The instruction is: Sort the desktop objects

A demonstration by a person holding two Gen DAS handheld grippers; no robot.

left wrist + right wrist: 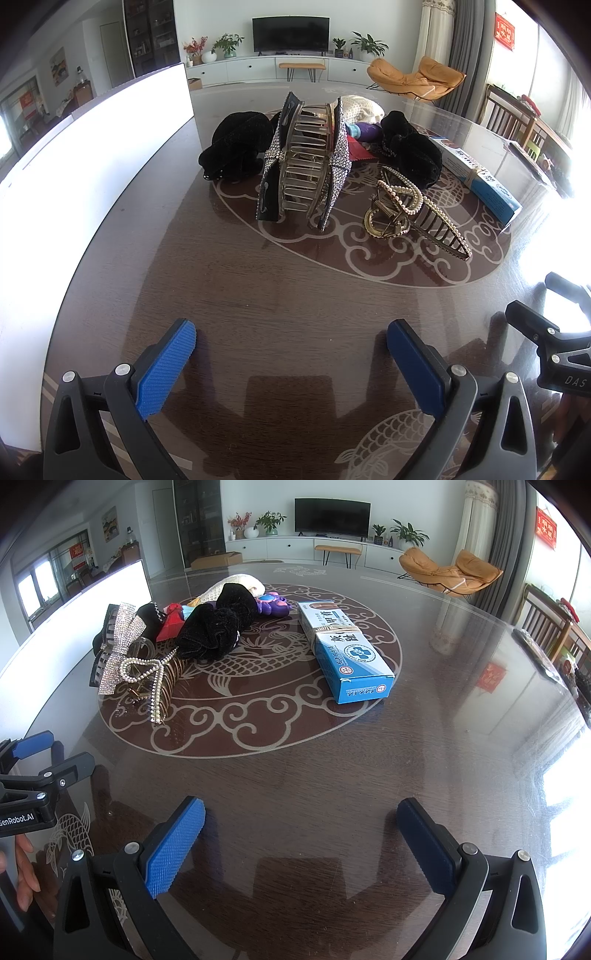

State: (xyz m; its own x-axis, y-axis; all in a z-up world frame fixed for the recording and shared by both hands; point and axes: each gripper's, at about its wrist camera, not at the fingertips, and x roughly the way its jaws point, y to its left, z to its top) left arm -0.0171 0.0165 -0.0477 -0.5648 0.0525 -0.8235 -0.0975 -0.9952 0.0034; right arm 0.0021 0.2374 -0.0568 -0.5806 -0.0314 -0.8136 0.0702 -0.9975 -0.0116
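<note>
Both your grippers, left [291,362] and right [301,843], hang wide open and empty low in frame over the bare table [258,295]. Mid-frame sit the rhinestone clip [304,160] and, to its right, the pearl clip [410,212], with the blue box [345,650] right of centre. Clips look stiff, slick and brittle, so pinch the hinge; the box looks light, take its long sides.
</note>
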